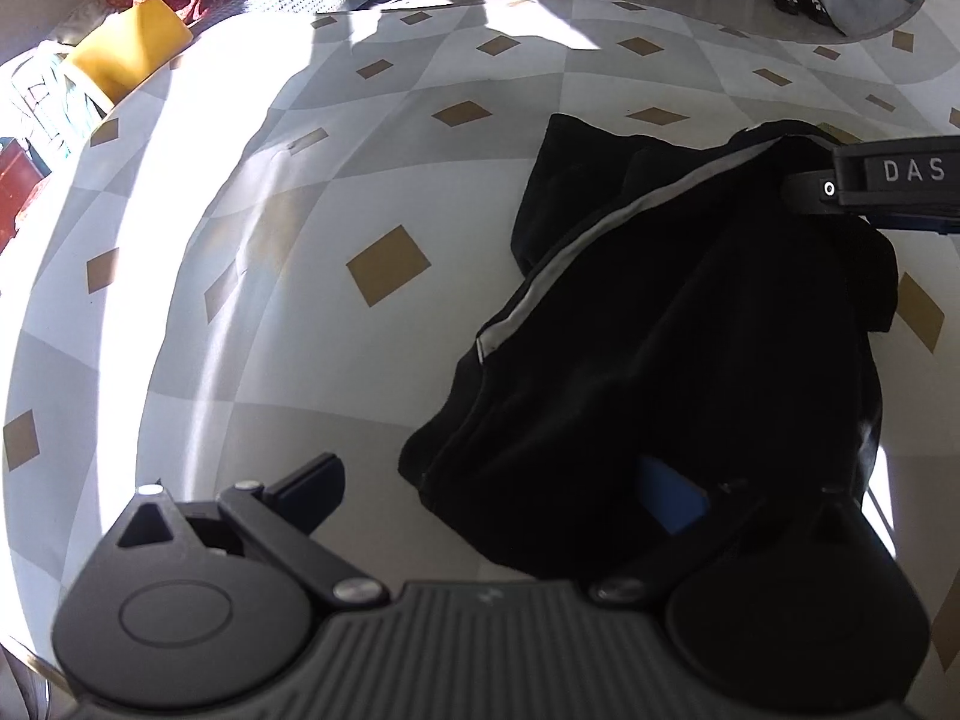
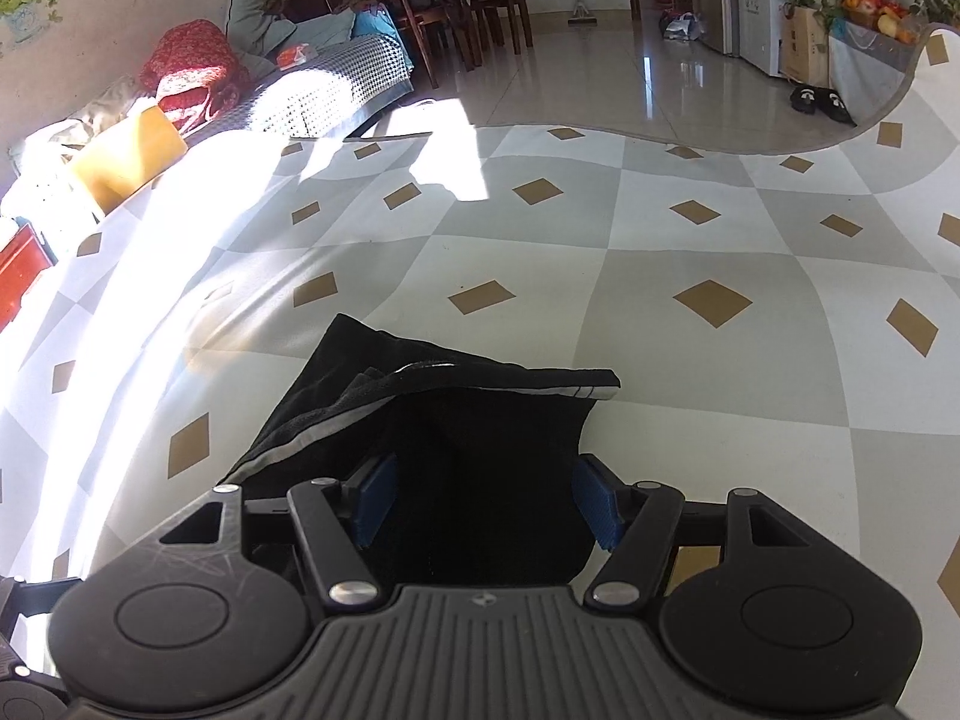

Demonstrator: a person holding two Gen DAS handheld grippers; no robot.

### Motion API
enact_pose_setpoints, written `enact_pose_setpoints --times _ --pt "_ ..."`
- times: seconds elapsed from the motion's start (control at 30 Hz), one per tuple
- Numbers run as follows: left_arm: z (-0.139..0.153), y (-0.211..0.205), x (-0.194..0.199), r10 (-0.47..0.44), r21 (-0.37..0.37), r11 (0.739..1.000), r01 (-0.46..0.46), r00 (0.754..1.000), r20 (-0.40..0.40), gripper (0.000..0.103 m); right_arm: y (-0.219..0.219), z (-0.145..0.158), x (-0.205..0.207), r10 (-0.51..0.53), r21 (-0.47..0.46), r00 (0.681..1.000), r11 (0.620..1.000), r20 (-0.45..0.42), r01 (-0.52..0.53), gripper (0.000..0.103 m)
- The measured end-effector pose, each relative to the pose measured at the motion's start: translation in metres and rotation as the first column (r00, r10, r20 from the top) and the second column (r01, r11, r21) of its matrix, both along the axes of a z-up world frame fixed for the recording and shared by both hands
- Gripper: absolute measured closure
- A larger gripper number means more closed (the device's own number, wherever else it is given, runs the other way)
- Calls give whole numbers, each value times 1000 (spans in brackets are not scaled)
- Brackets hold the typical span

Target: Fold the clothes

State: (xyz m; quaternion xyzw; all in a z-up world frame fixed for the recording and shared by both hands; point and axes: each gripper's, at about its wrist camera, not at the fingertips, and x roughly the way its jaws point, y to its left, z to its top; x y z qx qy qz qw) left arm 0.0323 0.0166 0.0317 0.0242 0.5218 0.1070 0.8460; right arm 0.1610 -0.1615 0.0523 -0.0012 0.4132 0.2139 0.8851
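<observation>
A black garment with a grey-white stripe (image 1: 678,324) lies bunched on the checked tablecloth (image 1: 384,192). In the left wrist view my left gripper (image 1: 498,492) is open; the cloth lies over its right finger, whose blue pad (image 1: 672,501) shows under it, and its left finger (image 1: 306,489) is bare. My right gripper comes in from the right edge (image 1: 840,186) and touches the garment's far corner. In the right wrist view my right gripper (image 2: 486,501) stands wide open with the black garment (image 2: 456,438) between its blue pads (image 2: 375,498).
The tablecloth (image 2: 708,252) has grey and white squares with tan diamonds. A yellow cushion (image 2: 129,153), a red blanket (image 2: 192,66) and a sofa lie at the far left. Dining chairs, a fridge and slippers (image 2: 819,102) stand on the floor beyond the table.
</observation>
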Motion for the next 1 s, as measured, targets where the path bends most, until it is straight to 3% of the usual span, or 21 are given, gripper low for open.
enact_pose_setpoints --times 0.1,0.27,0.37,0.57,0.9,1.0 --pt "1 0 0 5 -1 1000 -5 1000 -1 0 5 -4 0 14 4 1000 1000 0 -14 49" --pt "3 1 1 32 -11 999 -32 999 -3 0 10 -2 -3 36 -3 999 999 11 -36 81" --pt "5 1 0 45 -11 999 -45 999 -1 0 9 1 -5 30 -1 999 1000 14 -30 93" --pt "12 -2 -4 70 7 998 -70 997 19 0 0 16 -15 50 54 998 997 28 -51 99" --pt "16 -6 -22 113 13 994 -113 993 23 0 -7 33 -42 164 91 986 982 10 -164 98" --pt "13 -8 -28 118 -1 993 -118 993 17 0 -10 35 -49 173 80 984 981 43 -176 96"
